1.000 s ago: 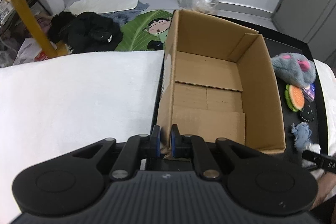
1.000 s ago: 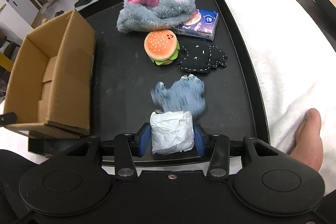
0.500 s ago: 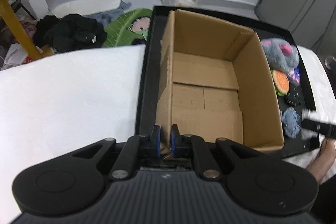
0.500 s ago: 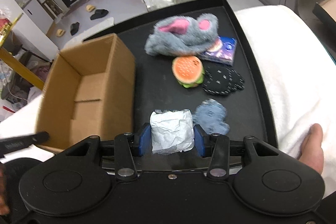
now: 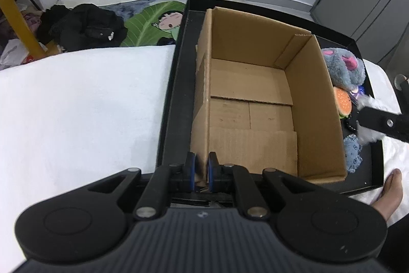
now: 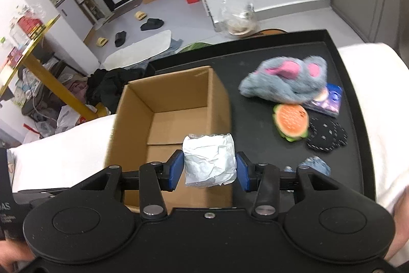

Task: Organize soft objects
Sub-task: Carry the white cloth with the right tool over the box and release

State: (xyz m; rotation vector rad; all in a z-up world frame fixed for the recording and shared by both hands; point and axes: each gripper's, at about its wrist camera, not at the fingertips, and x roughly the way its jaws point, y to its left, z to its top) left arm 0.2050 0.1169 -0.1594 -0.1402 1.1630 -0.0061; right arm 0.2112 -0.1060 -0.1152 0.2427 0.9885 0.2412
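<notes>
An open cardboard box (image 5: 255,104) stands on the left of a black tray (image 5: 176,83); the box also shows in the right wrist view (image 6: 166,104). My left gripper (image 5: 200,172) is shut on the box's near left wall. My right gripper (image 6: 209,166) is shut on a crumpled white packet (image 6: 209,160) and holds it over the box's near right wall; in the left wrist view that gripper (image 5: 383,122) reaches in from the right. On the tray lie a grey plush (image 6: 286,81), a burger toy (image 6: 291,123), a black soft piece (image 6: 327,137) and a blue fuzzy piece (image 6: 314,164).
A blue packet (image 6: 329,100) lies under the grey plush. White cloth (image 5: 81,114) covers the surface on both sides of the tray (image 6: 358,119). Clothes, slippers and a yellow table leg (image 5: 23,24) are on the floor beyond. A bare foot (image 5: 391,193) shows at the right.
My right gripper has lifted the white packet off the tray and carried it left, from beside the blue fuzzy piece to over the box. My left gripper keeps its hold on the box wall.
</notes>
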